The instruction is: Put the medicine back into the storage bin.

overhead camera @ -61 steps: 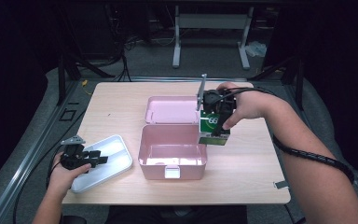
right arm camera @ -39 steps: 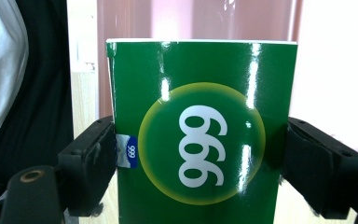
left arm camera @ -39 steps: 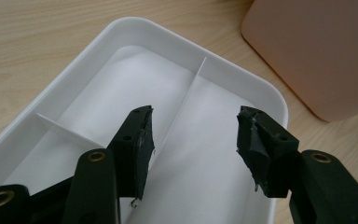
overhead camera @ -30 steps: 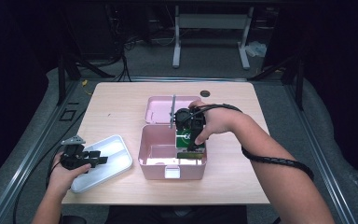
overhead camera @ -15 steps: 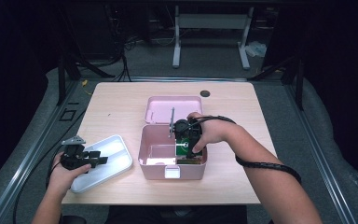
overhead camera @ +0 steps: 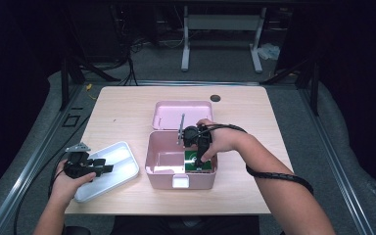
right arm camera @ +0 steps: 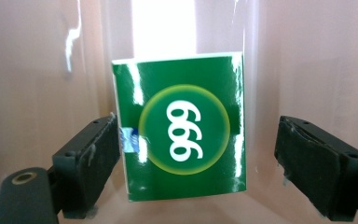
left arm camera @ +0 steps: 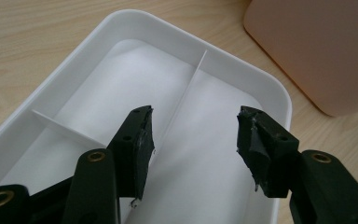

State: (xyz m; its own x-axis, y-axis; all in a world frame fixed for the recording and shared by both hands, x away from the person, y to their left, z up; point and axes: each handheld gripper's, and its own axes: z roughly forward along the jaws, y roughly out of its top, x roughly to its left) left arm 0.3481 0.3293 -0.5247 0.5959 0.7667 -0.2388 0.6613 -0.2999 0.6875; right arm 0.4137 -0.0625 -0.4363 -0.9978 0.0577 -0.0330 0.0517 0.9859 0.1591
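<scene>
One green box (right arm camera: 181,126) marked 999 lies in the pink case (overhead camera: 156,164) at its 3 o'clock end, between my right gripper (right arm camera: 200,154)'s wide jaws, nearer my 9 o'clock jaw, while my left gripper (left arm camera: 193,140) idles open over the white tray (left arm camera: 270,88).

Between the right gripper's matt black fingers (right arm camera: 91,163) sits a glossy green carton (right arm camera: 182,126), its printed card catching glare. Around it, the pink box (overhead camera: 164,169) is smooth, shiny plastic. Under the left fingers (left arm camera: 137,144), the white tray (left arm camera: 261,84) looks satin plastic on a pale wood-grain table (overhead camera: 122,107).
</scene>
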